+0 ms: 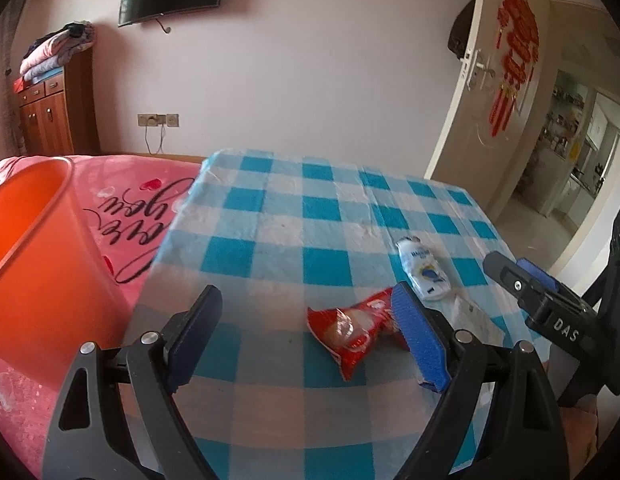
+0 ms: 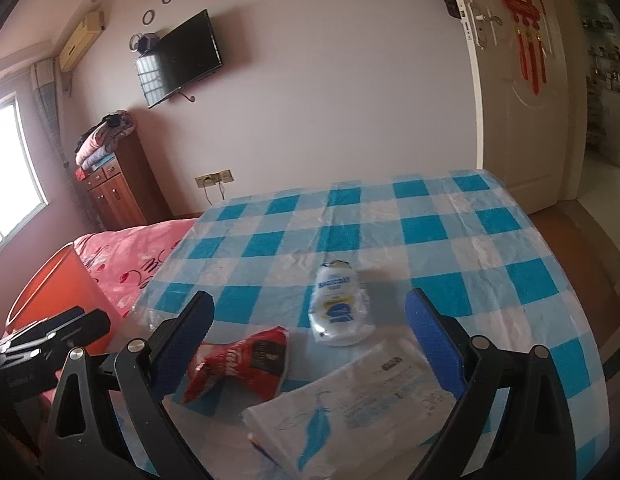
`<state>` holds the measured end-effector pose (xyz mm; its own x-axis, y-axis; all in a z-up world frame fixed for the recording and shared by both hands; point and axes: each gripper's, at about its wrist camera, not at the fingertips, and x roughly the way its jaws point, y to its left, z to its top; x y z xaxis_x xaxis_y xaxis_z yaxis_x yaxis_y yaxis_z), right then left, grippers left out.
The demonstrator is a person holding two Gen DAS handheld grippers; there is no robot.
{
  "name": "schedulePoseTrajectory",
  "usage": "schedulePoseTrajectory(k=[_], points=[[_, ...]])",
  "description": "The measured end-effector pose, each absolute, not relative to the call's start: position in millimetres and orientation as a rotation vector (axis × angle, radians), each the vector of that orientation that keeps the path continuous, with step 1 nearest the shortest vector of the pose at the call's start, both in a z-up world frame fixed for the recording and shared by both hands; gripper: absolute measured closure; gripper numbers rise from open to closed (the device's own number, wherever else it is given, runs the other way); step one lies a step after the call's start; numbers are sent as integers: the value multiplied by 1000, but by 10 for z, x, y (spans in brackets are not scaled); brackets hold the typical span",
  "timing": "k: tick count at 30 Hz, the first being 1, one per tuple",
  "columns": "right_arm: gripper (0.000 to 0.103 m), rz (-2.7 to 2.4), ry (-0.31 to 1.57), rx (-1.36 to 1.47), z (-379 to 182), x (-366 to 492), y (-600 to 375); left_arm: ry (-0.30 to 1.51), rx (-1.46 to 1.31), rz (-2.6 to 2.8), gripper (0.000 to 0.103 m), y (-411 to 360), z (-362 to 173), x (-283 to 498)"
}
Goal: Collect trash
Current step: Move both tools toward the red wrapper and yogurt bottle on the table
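Note:
A crumpled red snack wrapper (image 1: 352,330) lies on the blue-checked tablecloth (image 1: 310,216), just inside the right finger of my open left gripper (image 1: 305,328). A white squashed pouch (image 1: 424,270) lies beyond it, and a flat white tissue pack (image 1: 472,314) shows behind the right finger. In the right wrist view the red wrapper (image 2: 245,360), white pouch (image 2: 338,308) and tissue pack (image 2: 362,404) lie between the fingers of my open right gripper (image 2: 310,336). The right gripper also shows at the right edge of the left wrist view (image 1: 522,276).
An orange bucket (image 1: 33,256) stands at the left beside the table, on a pink bedspread (image 1: 121,204); it also shows in the right wrist view (image 2: 57,296). A wooden cabinet (image 2: 117,184) and a wall TV (image 2: 181,56) are behind. An open door (image 1: 506,80) is at the right.

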<state>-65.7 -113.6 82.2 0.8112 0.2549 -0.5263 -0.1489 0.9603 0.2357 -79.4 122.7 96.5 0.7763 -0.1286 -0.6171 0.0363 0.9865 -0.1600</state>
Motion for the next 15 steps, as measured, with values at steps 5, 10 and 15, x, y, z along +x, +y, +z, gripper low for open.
schedulePoseTrajectory(k=[5, 10, 15], points=[[8, 190, 606, 191, 726, -591, -1260, 711, -117, -119, 16, 1054, 849, -771], [8, 162, 630, 216, 640, -523, -1444, 748, -94, -148, 16, 884, 724, -752], [8, 128, 650, 243, 571, -456, -1656, 772, -67, -170, 16, 736, 642, -741]])
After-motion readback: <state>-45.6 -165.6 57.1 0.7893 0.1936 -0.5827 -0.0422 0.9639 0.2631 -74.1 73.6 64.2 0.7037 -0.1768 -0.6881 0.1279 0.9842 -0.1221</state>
